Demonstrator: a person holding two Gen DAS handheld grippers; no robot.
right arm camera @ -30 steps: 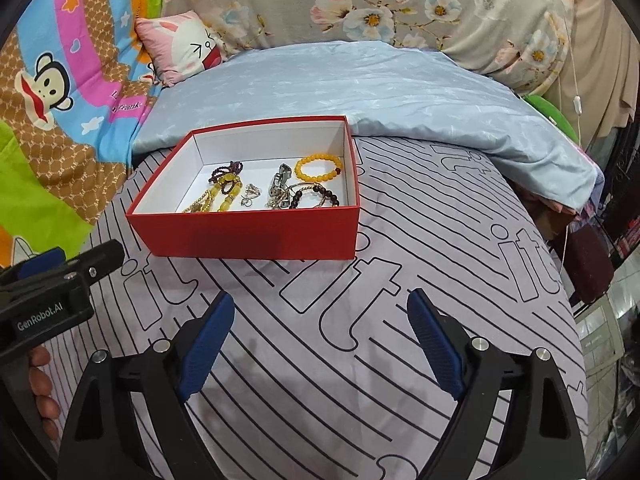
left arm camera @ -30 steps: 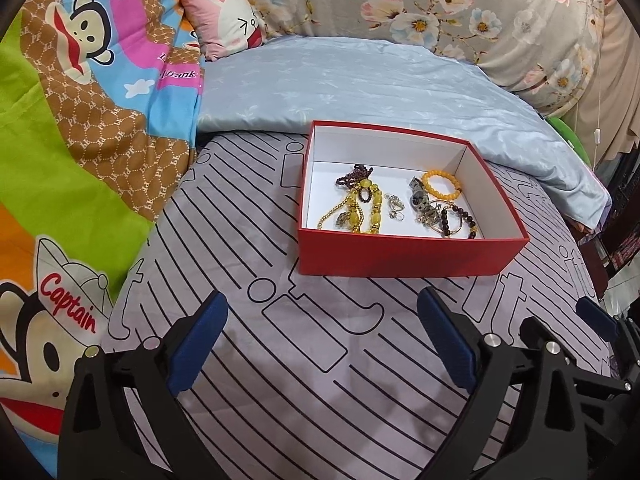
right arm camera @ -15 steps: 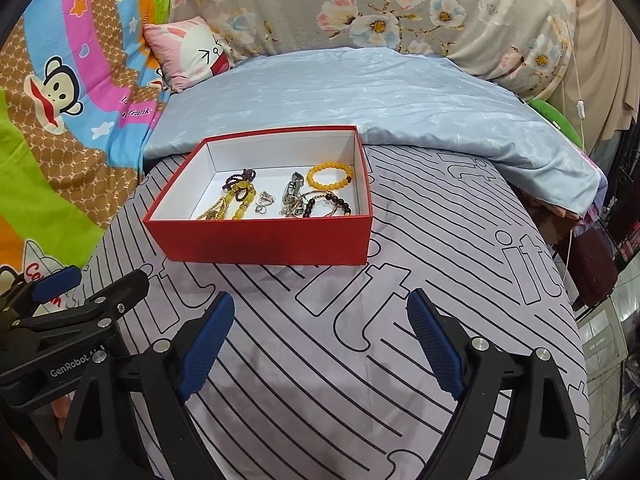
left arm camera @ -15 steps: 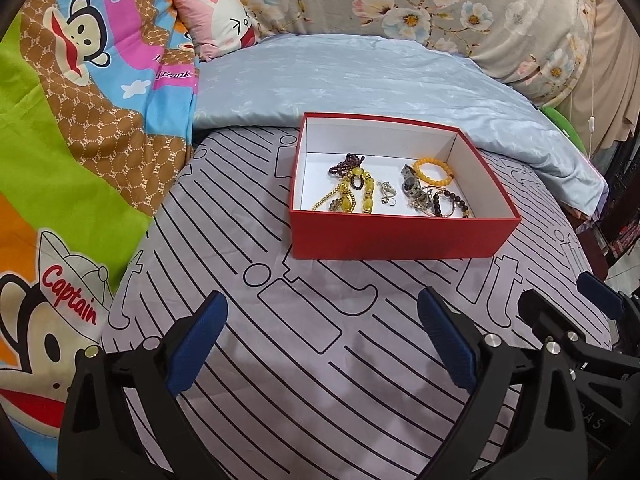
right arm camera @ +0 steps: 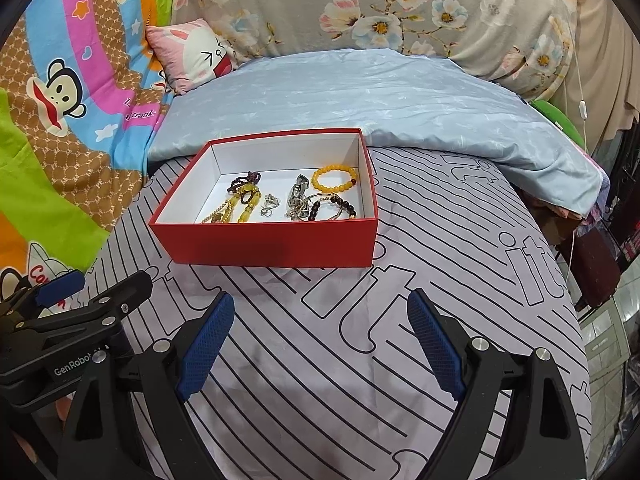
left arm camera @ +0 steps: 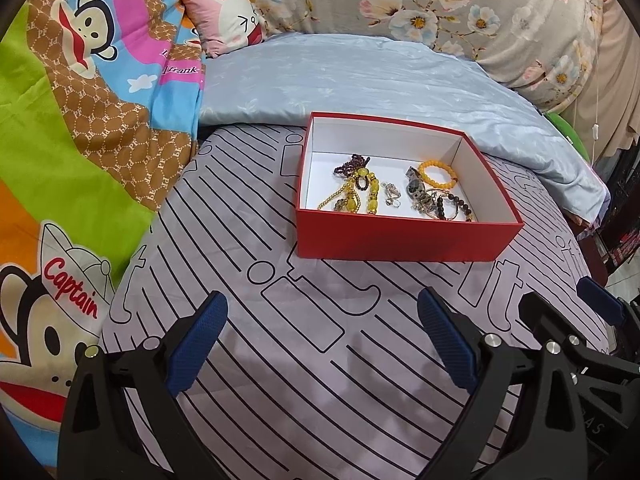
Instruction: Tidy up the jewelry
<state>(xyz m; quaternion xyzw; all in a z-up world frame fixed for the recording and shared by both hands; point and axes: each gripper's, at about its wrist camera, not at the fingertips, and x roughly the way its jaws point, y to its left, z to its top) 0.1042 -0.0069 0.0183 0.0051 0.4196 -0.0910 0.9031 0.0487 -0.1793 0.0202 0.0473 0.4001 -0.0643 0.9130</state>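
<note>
A red box (left arm camera: 404,236) with a white inside stands on the striped bed sheet; it also shows in the right wrist view (right arm camera: 272,240). Inside lie an orange bead bracelet (left arm camera: 437,172) (right arm camera: 334,178), a yellow bead necklace (left arm camera: 356,196) (right arm camera: 240,206), a dark bead bracelet (left arm camera: 454,206) (right arm camera: 334,206), a metal watch (left arm camera: 416,190) (right arm camera: 296,196) and a small silver piece (left arm camera: 391,194) (right arm camera: 269,203). My left gripper (left arm camera: 322,340) is open and empty, well short of the box. My right gripper (right arm camera: 320,336) is open and empty, also short of the box.
A light blue quilt (left arm camera: 360,76) lies folded behind the box. A cartoon-print cover (left arm camera: 60,128) rises on the left, with a pink pillow (left arm camera: 228,20) at the back. The bed edge drops off at the right (right arm camera: 576,280). The left gripper shows at lower left (right arm camera: 72,320).
Both grippers have drawn back and up from the box, so it looks smaller and farther. The jaws stay open. The jewelry has not moved.
</note>
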